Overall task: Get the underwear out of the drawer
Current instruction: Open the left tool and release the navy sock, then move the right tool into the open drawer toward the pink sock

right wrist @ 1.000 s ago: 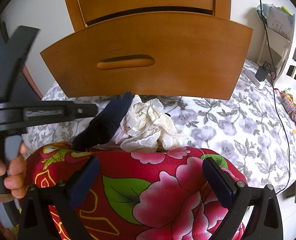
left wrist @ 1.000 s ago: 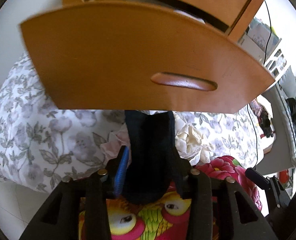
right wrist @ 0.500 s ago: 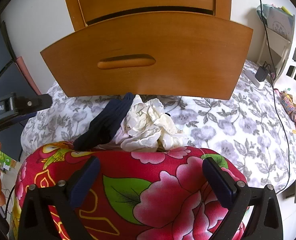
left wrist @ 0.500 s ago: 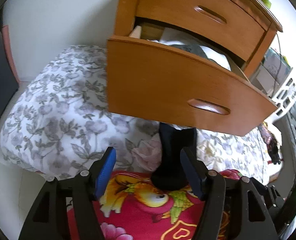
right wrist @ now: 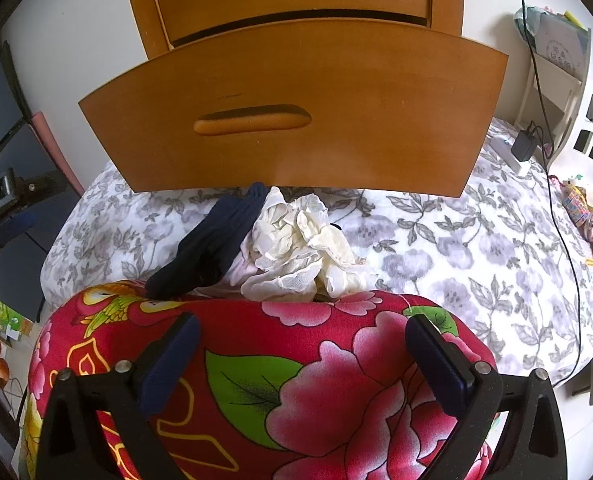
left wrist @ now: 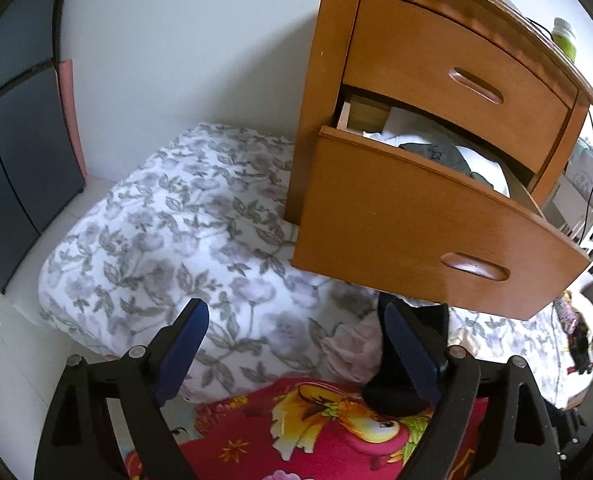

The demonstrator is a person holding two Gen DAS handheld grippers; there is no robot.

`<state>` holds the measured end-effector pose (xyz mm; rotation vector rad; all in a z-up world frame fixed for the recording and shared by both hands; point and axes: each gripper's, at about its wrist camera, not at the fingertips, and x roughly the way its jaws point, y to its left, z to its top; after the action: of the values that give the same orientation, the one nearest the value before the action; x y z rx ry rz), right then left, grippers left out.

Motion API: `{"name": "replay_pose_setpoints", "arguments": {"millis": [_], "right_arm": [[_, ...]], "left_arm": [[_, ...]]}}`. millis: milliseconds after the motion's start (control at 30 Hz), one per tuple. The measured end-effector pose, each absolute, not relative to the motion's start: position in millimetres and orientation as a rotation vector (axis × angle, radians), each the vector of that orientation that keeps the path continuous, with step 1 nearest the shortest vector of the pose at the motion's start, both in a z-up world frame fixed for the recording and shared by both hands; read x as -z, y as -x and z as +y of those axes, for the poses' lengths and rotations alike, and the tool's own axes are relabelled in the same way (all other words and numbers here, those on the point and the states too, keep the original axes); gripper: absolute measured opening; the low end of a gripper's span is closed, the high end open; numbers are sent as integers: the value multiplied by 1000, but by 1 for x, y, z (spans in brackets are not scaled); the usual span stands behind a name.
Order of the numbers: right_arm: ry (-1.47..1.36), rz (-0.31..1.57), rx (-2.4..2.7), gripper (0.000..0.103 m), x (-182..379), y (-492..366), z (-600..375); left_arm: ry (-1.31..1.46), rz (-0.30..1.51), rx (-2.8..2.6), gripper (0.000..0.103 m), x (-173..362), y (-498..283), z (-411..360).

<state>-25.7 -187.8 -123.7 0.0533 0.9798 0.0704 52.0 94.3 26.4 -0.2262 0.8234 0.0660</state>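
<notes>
The lower drawer [left wrist: 416,220] of the wooden nightstand stands pulled out, with white and grey clothes [left wrist: 436,152] inside. Below its front [right wrist: 296,112], a navy underwear piece [right wrist: 212,248] lies on the floral bedding beside a crumpled white lace garment [right wrist: 304,248] and a pink one [left wrist: 352,348]. My left gripper [left wrist: 296,340] hovers left of the pile; its jaws are opening with nothing between them, and the navy piece [left wrist: 392,392] sits partly behind the right finger. My right gripper [right wrist: 304,356] is open and empty above a red flowered cushion [right wrist: 336,380].
The grey-flowered bedding [left wrist: 176,220] spreads under the nightstand. A charger and cable [right wrist: 524,144] lie at the right by a white shelf [right wrist: 592,120]. A green bottle [left wrist: 564,38] stands on the nightstand. A dark panel [left wrist: 16,140] lines the left wall.
My left gripper let go of the navy underwear, spread its jaws and drew back to the left and upward. The navy piece now rests on the pile. The right gripper stayed still.
</notes>
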Motion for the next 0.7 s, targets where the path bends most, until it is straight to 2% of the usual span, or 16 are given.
{"name": "replay_pose_setpoints", "arguments": {"millis": [133,200,700], "right_arm": [[-45,982,-65,103,124,26,-187],[-40,983,-62,103,124,26,-186],[23,979,-70,103,115,22,-176]], "left_arm": [[211,799,-65,92,-29,-50,95],[208,787,-78,102,-31,-49,96],[241,665,-44,102,-38,-40,104]]}}
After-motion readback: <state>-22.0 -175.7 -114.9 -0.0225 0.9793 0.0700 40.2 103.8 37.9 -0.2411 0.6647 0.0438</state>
